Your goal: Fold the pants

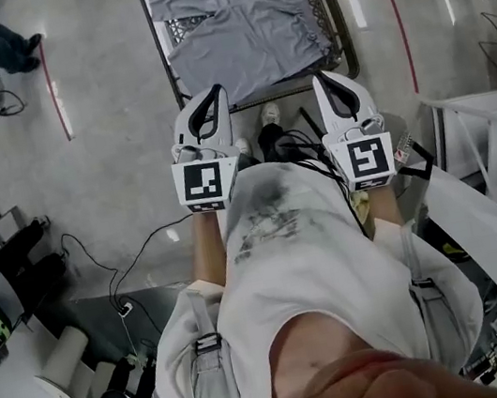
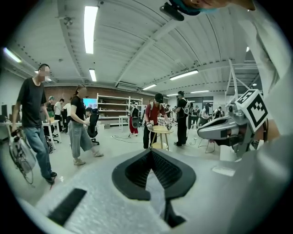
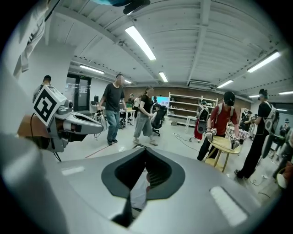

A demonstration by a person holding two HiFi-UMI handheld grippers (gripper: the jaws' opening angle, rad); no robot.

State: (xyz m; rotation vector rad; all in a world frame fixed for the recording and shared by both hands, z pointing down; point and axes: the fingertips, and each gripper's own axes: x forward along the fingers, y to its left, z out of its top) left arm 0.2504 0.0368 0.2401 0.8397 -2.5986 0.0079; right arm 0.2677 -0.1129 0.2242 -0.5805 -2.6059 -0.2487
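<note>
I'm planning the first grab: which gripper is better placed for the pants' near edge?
Right, narrowly: the right gripper hangs by the near corner of the pants; the left gripper sits slightly inward of its corner. Both are shut and empty.

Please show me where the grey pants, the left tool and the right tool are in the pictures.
grey pants [image 1: 238,33]: head view, middle of the cloth.
left tool [image 1: 214,93]: head view, its shut tip.
right tool [image 1: 322,78]: head view, its shut tip.
</note>
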